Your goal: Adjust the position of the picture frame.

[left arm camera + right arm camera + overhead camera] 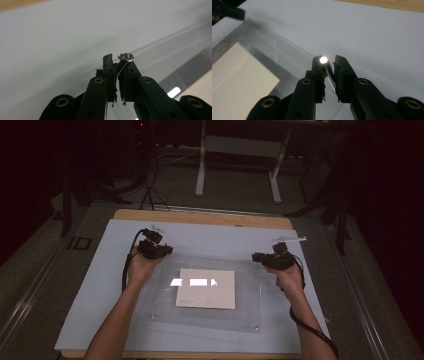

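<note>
Left fingers [110,65] pinch metal standoff [126,59] upright.

A card [205,288] lies under a clear plate [250,315] on the mat [90,310]. Left gripper [165,250] is by plate's far-left corner, right gripper [256,256] by far-right. Each has a pin [128,57] betw. its jaws.

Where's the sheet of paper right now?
In the high view the sheet of paper lies under the clear acrylic plate at the middle of the table, nearer the person than both grippers.
</note>
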Demonstrator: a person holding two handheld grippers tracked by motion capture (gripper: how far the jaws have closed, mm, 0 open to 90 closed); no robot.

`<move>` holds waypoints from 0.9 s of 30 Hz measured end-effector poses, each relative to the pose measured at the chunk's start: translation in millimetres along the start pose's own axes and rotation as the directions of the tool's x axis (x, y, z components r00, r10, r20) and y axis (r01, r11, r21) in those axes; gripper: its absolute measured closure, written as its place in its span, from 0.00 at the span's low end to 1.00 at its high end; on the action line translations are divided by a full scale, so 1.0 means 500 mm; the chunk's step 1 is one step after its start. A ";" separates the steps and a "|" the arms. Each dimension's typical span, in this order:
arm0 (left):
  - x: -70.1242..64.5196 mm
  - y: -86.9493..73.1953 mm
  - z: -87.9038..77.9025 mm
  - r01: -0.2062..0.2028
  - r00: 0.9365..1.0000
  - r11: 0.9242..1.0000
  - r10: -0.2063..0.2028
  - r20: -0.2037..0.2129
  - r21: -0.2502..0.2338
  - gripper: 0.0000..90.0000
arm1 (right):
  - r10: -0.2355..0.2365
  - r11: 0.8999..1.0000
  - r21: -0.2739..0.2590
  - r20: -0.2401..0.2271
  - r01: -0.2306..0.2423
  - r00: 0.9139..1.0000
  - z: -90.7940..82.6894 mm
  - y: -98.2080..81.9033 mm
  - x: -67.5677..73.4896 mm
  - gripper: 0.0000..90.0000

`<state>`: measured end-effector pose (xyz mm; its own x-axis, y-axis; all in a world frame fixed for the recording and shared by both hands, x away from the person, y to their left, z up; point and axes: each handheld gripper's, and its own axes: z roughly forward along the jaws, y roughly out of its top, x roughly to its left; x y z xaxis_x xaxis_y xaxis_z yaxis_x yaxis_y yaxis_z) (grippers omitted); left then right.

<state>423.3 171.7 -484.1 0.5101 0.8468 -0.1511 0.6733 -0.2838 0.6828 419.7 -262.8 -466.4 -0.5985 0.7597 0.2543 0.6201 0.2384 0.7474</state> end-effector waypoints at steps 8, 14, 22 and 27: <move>0.019 -0.055 0.032 0.048 0.997 0.999 -0.046 -0.063 0.023 0.92 | -0.058 0.992 0.114 0.059 0.051 0.997 0.094 0.002 0.002 0.91; 0.010 -0.060 0.025 0.047 0.995 0.999 -0.046 -0.083 0.015 0.93 | -0.006 0.997 0.071 0.044 0.003 0.999 0.108 -0.021 -0.009 0.90; 0.013 -0.068 0.024 0.040 0.996 0.999 -0.039 -0.074 0.014 0.93 | -0.063 0.996 0.068 0.059 0.059 0.996 0.111 -0.024 -0.001 0.92; 0.014 -0.073 0.024 0.059 0.996 0.998 -0.059 -0.068 -0.007 0.91 | -0.112 0.992 0.072 0.106 0.104 0.988 0.117 -0.029 0.010 0.92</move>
<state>408.7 182.5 -518.8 0.4320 0.8906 -0.1425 0.6984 -0.2304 0.6777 437.2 -227.1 -511.7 -0.6070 0.7880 0.1029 0.5892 0.3593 0.7237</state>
